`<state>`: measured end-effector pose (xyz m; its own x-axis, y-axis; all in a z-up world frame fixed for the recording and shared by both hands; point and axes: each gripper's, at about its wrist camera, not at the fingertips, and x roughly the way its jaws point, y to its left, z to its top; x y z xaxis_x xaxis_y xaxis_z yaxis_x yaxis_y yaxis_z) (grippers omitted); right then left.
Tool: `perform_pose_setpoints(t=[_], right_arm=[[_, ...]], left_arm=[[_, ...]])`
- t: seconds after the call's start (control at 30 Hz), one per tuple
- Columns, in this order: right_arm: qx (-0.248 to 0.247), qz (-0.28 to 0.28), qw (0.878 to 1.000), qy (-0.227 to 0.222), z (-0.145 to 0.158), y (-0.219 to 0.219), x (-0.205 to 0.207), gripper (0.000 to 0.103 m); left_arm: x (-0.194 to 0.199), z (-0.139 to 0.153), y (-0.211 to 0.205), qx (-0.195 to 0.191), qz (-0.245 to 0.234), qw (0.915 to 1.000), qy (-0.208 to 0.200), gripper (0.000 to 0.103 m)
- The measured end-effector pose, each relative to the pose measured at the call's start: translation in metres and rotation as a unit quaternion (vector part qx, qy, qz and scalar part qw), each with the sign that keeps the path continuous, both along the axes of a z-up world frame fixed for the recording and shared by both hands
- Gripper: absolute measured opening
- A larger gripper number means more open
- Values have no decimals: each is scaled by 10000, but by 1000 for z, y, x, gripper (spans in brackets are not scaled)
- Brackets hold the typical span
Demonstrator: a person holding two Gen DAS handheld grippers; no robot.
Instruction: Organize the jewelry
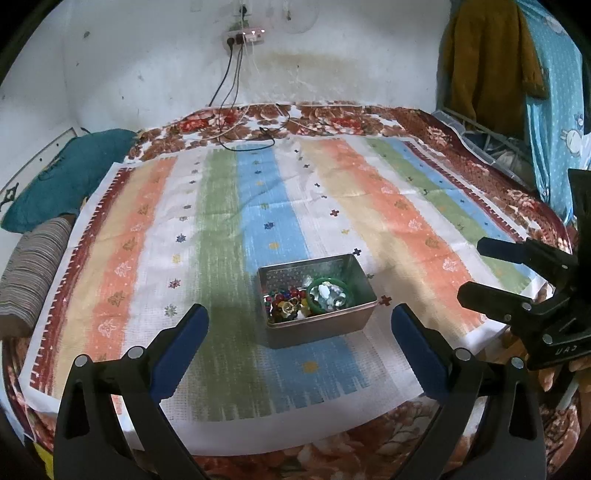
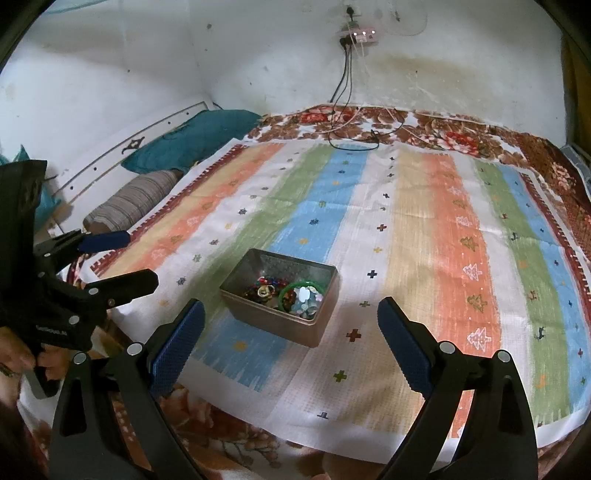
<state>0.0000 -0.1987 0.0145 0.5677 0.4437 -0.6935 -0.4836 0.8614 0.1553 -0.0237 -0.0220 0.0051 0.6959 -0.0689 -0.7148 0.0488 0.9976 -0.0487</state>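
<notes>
seen from two wrist cameras over a bed. spread across it, a striped cloth (image 1: 229, 229) in orange, green, blue and white bands, over a brown floral blanket (image 1: 332, 118). near the cloth's front edge, about midway along it, an open rectangular metal tin (image 1: 321, 328) without a lid in sight. inside, heaped toward one end: a green bangle (image 1: 330, 295) lying flat around pale, shiny pieces, beside a tangle of coloured beads (image 1: 286, 299) and a gold-toned piece, too small to name. no jewelry visible on the cloth outside the tin.

left gripper (image 1: 299, 332) held just short of the tin, blue pads spread wide, holding nothing. right gripper (image 2: 290, 325) likewise spread wide and empty, off the tin's right side.

at the head of the bed, a teal pillow (image 1: 70, 173) and a striped bolster (image 1: 33, 273); on the wall beyond, a power strip (image 1: 245, 36) with trailing cables.

fits either of two stages: jewelry already gathered into the tin, or jewelry waiting there for sorting out onto the cloth. any next reach would call for a narrow pinch on small, slippery, tangled pieces.
</notes>
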Motion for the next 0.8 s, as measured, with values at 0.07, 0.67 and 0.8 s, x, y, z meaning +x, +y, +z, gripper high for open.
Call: perform_pose_setpoints(t=[0.07,0.67,0.8], right_arm=[[44,-7,10000,11,0,0,1,95],[10,54,10000,24,0,3,0,95],[-6,60,10000,23,0,3,0,95]], left_arm=[[0,0,0,-9,-8,10000,12,97],[-4,3,-8,171,-38,9998,-67,97],[-4,3,-8,153,-43,9999,-41,97]])
